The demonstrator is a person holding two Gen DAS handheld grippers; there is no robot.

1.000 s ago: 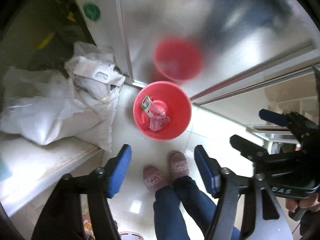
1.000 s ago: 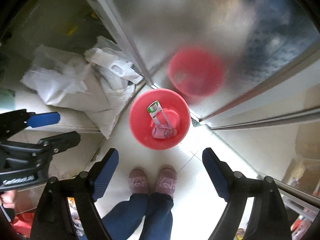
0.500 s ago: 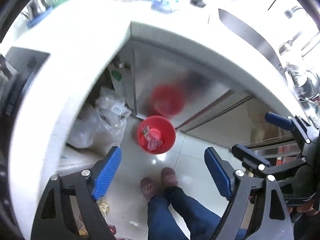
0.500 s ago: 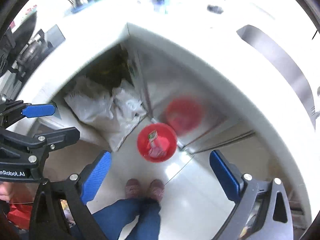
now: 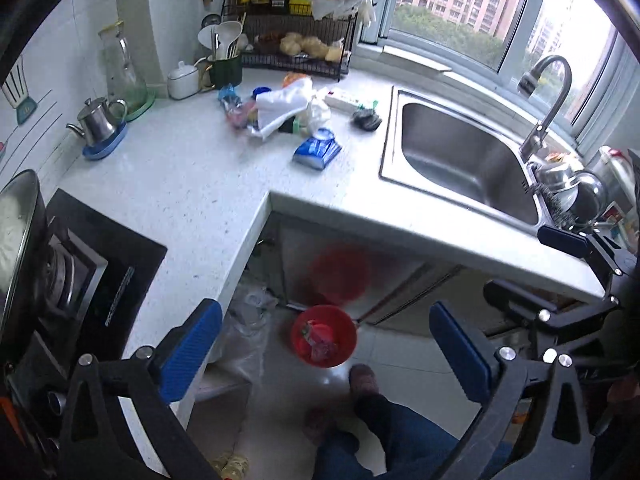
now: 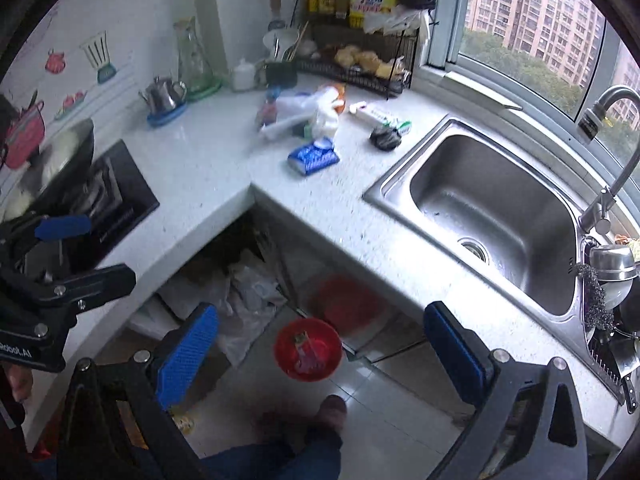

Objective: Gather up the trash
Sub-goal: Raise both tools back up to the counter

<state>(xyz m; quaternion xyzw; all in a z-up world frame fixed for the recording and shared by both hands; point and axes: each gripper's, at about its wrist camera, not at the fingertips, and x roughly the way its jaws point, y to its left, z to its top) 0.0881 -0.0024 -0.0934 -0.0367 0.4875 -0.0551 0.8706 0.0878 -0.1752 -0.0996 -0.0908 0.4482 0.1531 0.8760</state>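
left gripper [image 5: 324, 342]: jaws standing wide, nothing between the blue pads; they have just been opening further.
right gripper [image 6: 320, 340]: same, jaws gaping wide and empty, also just been opening.
red bin [image 5: 324, 336]: sitting on the tiled floor at the inside corner of the counter, beside the cabinet door that is mirroring it; a carton and pink wrappers are lying inside.
person: standing just in front of the bin, jeans and slippers [image 5: 363, 378] showing at the bottom of both views.
counter [image 5: 192, 168]: white, L-shaped, carrying more clutter.
blue packet [image 5: 317, 149]: lying near the sink [image 5: 460, 160], apart from the pile.
white bag pile [image 5: 286, 106]: sitting further back, near the wire rack.
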